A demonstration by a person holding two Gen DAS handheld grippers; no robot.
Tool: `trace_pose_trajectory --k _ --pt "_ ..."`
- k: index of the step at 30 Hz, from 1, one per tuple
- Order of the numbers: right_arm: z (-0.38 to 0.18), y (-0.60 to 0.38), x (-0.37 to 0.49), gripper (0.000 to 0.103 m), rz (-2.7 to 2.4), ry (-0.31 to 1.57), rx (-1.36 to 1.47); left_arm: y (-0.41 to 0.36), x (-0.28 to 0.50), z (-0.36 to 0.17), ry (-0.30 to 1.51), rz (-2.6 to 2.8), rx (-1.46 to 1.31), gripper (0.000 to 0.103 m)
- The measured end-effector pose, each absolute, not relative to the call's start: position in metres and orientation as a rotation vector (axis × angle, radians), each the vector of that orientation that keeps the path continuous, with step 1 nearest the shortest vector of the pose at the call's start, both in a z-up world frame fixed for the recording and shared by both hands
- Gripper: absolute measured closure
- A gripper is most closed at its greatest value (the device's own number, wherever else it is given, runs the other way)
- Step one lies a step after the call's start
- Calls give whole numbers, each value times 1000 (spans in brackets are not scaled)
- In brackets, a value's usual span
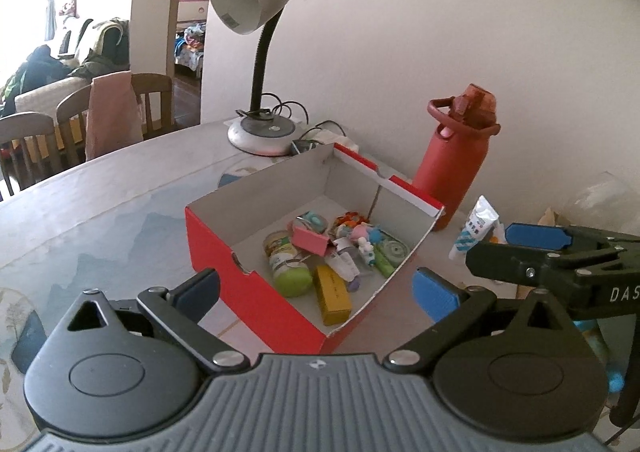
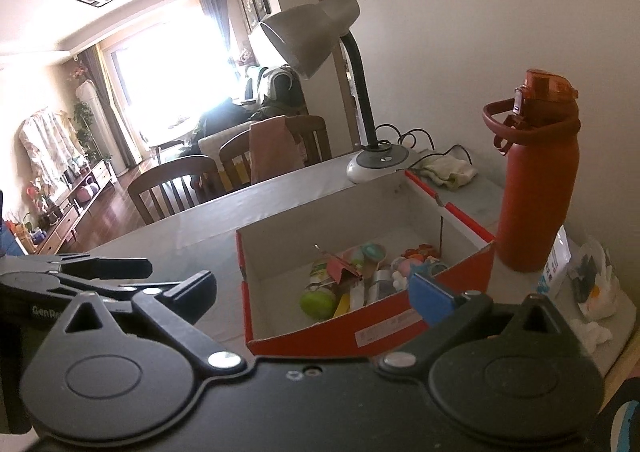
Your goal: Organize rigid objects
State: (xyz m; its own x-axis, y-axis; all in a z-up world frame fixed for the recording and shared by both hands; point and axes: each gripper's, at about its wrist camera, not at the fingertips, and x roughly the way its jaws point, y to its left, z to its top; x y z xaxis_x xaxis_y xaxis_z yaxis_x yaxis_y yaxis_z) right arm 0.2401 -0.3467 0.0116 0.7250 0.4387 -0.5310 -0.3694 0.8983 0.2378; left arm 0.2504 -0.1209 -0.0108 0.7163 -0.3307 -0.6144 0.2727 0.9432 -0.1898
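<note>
A red cardboard box (image 1: 256, 292) with a white inside stands open on the table, its lid flap (image 1: 384, 178) folded back on the far side. Small items lie jumbled on its floor, crowded toward the near end: a green-capped jar (image 1: 286, 266) on its side, a yellow rectangular block (image 1: 332, 298) lying flat beside it, a pink box-like piece (image 1: 308, 240) tilted above them, a white correction-tape dispenser (image 1: 394, 252) against the right wall, and small colourful figures (image 1: 360, 232) between them.
</note>
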Motion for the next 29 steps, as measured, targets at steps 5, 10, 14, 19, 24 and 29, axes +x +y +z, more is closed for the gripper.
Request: trace_pose_trajectory --k 5,10,14,19,24,29 --pt "11 -346 235 1 454 616 122 -123 248 -10 706 -371 -122 0" --pt "9 -347 234 1 448 622 124 -126 244 -10 695 -355 -103 0" --pt "7 -348 233 1 445 627 127 -129 241 -9 683 -336 -72 0" --pt "6 -347 231 1 446 635 132 -132 237 -8 669 -327 -39 0" --pt "6 -347 230 1 444 634 133 -132 235 -8 662 -319 -29 0" --pt "6 -346 230 1 442 636 131 -132 235 -7 665 -313 -30 0"
